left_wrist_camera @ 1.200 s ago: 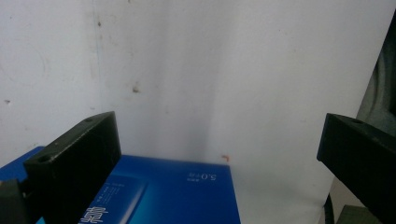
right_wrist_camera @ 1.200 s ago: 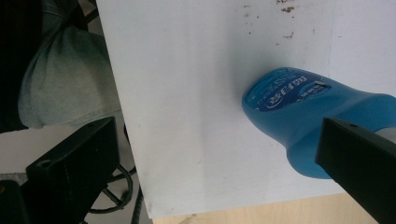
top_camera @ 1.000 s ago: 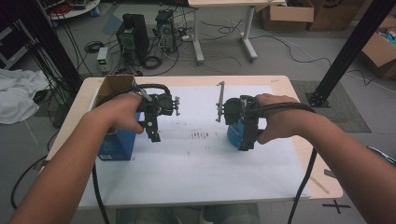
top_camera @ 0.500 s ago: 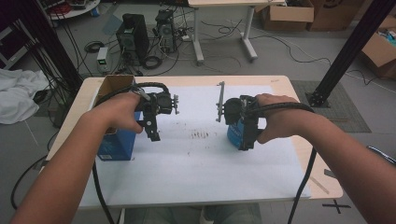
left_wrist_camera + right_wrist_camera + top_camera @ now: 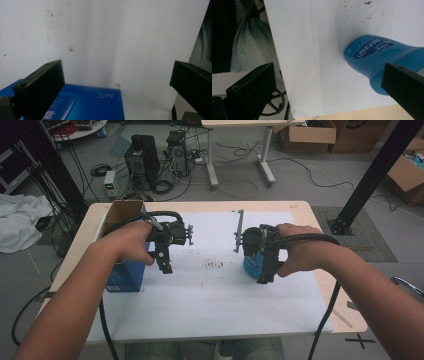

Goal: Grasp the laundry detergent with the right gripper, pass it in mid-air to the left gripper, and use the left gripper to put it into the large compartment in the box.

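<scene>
Covering the wooden table (image 5: 320, 215), stained white paper (image 5: 220, 295), both tongs spread, cluttered floor (image 5: 310, 175).

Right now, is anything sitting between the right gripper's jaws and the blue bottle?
Nothing visible does. The right gripper hangs open over the white sheet, and the blue bottle lies on it right by one jaw, with bare sheet across the rest of the gap.
</scene>
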The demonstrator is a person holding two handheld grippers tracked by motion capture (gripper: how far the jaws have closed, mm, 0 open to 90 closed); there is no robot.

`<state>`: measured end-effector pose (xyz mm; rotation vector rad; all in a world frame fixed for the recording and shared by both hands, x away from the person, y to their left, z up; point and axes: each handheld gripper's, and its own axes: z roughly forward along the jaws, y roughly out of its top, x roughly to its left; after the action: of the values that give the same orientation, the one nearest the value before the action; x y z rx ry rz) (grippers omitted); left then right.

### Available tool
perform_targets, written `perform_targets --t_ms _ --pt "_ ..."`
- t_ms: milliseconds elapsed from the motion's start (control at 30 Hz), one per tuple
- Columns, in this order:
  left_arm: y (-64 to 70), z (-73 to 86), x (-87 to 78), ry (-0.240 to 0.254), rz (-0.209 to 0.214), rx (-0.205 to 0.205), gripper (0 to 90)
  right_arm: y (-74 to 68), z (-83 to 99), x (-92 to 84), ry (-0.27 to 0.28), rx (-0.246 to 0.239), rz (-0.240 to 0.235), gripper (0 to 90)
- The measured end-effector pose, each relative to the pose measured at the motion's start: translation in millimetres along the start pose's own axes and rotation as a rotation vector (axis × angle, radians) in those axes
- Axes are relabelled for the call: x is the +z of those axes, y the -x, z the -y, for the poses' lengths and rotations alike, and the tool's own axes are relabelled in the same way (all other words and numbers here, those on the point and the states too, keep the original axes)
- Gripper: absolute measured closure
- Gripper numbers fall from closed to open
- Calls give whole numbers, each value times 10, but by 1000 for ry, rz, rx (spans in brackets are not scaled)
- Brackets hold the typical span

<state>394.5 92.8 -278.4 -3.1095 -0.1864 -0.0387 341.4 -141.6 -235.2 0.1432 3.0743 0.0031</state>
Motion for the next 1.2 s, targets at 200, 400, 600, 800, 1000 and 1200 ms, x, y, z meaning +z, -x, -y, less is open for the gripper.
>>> perform_targets --t_ms 200,400,600,800,1000,1200 --pt "6 -3 -17 4 -6 4 1 -1 19 22 -2 7 0 0" --pt "11 63 -38 8 -14 -4 1 -21 144 79 155 46 8 0" --pt "9 103 -46 14 -18 -10 1 -43 258 47 389 107 19 0" --pt "40 120 -56 28 -24 -10 1 -134 412 5 708 217 53 0" --pt "57 124 -64 29 -29 -7 1 -327 573 46 900 333 74 0" --pt "71 115 -83 35 -27 0 1 -484 781 94 930 427 99 0"
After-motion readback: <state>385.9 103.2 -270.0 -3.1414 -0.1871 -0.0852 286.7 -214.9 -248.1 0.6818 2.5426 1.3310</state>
